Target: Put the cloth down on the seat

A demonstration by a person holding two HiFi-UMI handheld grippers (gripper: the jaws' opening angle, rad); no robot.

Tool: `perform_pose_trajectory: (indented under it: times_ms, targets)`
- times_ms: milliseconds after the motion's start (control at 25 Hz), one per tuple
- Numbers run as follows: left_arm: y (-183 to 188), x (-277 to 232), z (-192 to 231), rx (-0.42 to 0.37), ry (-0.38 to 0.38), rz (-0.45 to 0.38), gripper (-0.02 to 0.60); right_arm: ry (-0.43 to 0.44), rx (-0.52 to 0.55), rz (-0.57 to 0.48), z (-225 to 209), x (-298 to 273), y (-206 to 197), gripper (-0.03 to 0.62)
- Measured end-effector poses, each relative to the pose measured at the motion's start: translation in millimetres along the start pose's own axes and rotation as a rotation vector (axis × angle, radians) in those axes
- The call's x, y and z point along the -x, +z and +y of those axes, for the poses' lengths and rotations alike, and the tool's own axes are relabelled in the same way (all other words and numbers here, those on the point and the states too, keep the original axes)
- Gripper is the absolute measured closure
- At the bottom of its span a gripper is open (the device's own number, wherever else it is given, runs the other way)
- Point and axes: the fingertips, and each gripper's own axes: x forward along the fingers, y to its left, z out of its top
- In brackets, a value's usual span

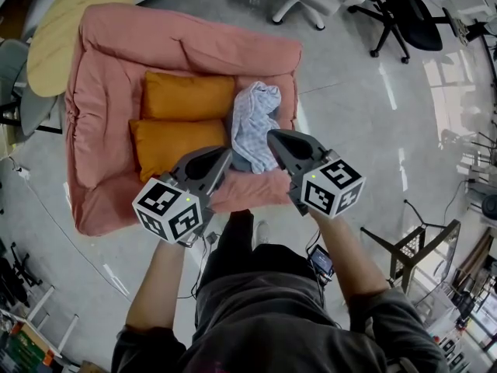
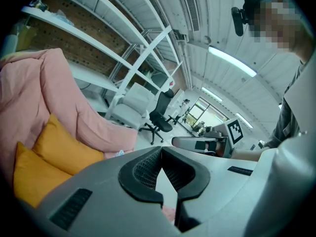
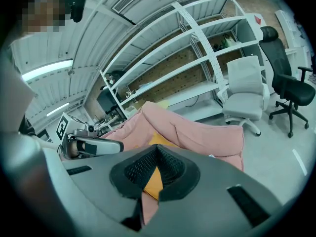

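Cloth (image 1: 256, 127) lies crumpled on seat (image 1: 109, 68), by its right edge, touching cushions (image 1: 182, 119). Left gripper (image 1: 225, 154) and right gripper (image 1: 272, 136) both closed, empty, over front edge. Looks done.

Two orange cushions (image 1: 186, 95) touch; black chair (image 1: 411, 18) beyond.

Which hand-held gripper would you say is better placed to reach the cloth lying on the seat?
Probably the right: the right hand-held gripper ends beside the cloth in the head view, while the left hand-held gripper ends lower, by an orange cushion. Both are shut and empty.
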Motion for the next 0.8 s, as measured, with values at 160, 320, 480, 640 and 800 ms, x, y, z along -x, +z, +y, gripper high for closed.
perform_pose_trajectory:
  times_ms: [160, 320, 480, 640, 800]
  targets:
    - [1.2, 0.6, -1.8, 0.0, 0.001, -0.001, 0.571, -0.005, 0.003, -0.001, -0.3, 1.5, 2.4, 0.579]
    - [-1.3, -2.0, -1.6, 0.003, 0.001, 0.002, 0.571, -0.005, -0.003, -0.001, -3.1, 1.1, 1.4, 0.579]
    - [-2.4, -1.5, 0.1, 0.004, 0.002, 0.003, 0.571, -0.003, -0.013, 0.001, -3.0, -0.8, -1.2, 0.579]
    - [-3.3, -2.7, -1.2, 0.004, 0.0, 0.002, 0.571, -0.005, -0.013, 0.005, -4.0, 0.5, -3.7, 0.579]
    - [-5.1, -4.9, -1.1, 0.005, -0.001, 0.003, 0.571, -0.004, -0.012, 0.009, -5.3, 0.3, -5.7, 0.579]
